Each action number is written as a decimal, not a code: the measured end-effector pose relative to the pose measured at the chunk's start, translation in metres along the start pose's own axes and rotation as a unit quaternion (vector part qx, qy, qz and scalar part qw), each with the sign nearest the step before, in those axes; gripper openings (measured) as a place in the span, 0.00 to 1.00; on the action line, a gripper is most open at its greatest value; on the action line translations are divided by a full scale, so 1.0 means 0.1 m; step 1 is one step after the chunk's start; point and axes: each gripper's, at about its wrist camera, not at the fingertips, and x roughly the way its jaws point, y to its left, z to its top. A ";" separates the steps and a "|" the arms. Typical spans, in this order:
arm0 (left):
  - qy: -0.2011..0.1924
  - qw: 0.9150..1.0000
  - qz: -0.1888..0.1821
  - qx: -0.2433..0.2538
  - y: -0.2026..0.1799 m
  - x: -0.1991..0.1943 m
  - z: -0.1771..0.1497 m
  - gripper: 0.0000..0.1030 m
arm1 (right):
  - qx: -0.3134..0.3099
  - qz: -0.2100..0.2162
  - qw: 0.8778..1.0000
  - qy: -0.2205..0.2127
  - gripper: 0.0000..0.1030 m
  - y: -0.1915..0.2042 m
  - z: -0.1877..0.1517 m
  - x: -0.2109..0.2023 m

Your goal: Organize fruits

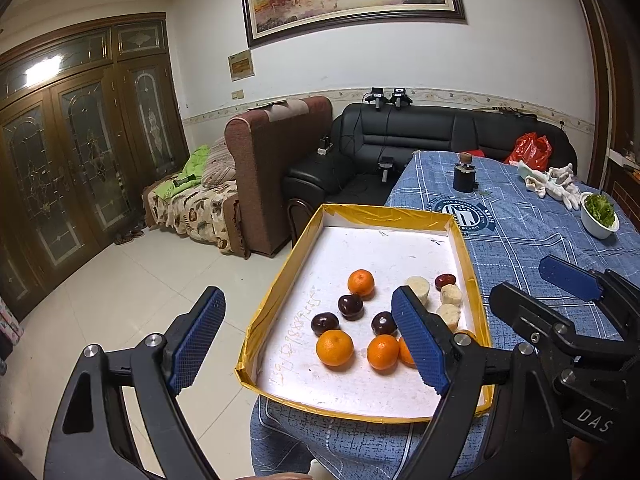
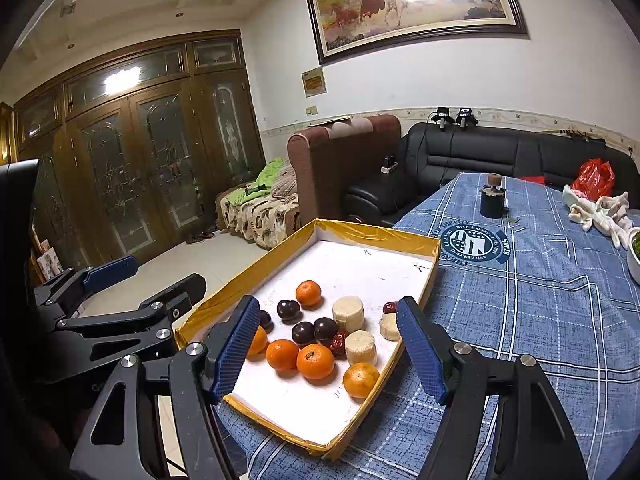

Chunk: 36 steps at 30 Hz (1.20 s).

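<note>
My left gripper and right gripper hang released, jaws apart and empty. At frame centre, the tray holds oranges and dark plums.

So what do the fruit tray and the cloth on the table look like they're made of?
The tray looks like a shallow cardboard or foam-board box: matte white floor with pen scribbles, walls wrapped in glossy yellow tape that wrinkles and catches the light. The tablecloth appears to be woven fabric, blue with white check lines and a printed round emblem; it drapes over the table edge.
</note>
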 end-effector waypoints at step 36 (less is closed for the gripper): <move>-0.001 1.000 -0.004 -0.001 0.02 -0.01 -0.03 0.84 | 0.012 -0.005 1.000 -0.001 0.70 -0.02 -0.02 0.01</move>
